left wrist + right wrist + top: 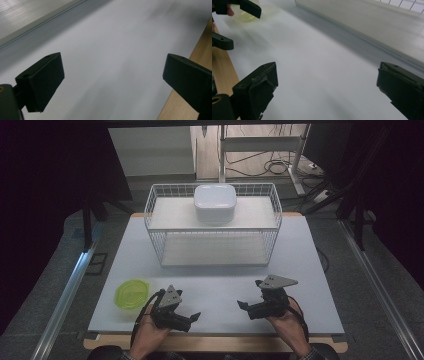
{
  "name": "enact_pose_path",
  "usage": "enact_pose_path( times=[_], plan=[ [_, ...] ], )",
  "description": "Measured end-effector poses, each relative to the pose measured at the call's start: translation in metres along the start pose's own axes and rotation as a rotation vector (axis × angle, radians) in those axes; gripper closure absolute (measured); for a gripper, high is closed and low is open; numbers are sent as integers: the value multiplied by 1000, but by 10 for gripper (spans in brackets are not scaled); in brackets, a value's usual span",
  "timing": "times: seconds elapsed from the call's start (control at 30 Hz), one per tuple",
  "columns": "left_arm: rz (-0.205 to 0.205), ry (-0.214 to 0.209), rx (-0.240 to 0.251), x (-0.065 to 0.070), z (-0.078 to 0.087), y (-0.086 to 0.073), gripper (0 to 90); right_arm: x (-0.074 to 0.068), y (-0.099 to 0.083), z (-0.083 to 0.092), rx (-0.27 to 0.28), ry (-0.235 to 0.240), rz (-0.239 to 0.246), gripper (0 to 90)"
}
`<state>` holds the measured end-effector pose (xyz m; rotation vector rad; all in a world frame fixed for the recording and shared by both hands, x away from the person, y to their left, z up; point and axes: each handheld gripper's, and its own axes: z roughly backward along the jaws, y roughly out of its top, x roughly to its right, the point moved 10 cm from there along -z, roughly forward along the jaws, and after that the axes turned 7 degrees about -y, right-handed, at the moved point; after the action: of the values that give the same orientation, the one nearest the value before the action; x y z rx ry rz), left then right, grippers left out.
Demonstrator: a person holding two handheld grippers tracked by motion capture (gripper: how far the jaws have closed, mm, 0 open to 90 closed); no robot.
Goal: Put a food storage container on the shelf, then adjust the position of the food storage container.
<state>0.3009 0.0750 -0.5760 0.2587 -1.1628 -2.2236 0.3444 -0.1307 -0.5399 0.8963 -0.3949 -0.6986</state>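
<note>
Left gripper, right gripper: agape, empty.

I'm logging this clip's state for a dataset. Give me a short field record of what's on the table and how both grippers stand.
surface: white table top
rack: white wire basket, at the far middle
on rack: white lidded container, on the upper shelf
near left: yellow-green bowl, beside the left gripper
left gripper: open, nothing between the jaws
right gripper: open, nothing between the jaws
contact: neither gripper touches the bowl
</note>
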Motion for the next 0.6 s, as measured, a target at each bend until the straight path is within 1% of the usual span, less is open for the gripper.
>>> enact_pose_path(
  times=[0.1,0.2,0.27,0.37,0.43,0.5,0.57,0.6],
  plan=[
    [-14,-1,-4,0,-2,-3,30,0,-7,0,-15,1,-3,36],
    [-26,1,-5,0,-3,-3,25,0,-11,-2,-29,4,-7,36],
    [-17,6,-15,1,-3,-2,24,1,-12,-3,-38,2,-3,36],
    [-16,30,-27,-2,0,0,15,1,-14,-5,-47,3,0,36],
    [-4,27,-7,-5,5,4,13,1,-15,-6,-49,0,1,36],
    [21,13,19,-8,12,8,11,1,-15,-7,-53,-4,6,36],
    [31,30,34,-15,22,11,20,1,-15,-7,-49,-7,7,36],
    [43,38,46,-18,28,12,37,1,-15,-6,-48,-8,5,36]
  ],
)
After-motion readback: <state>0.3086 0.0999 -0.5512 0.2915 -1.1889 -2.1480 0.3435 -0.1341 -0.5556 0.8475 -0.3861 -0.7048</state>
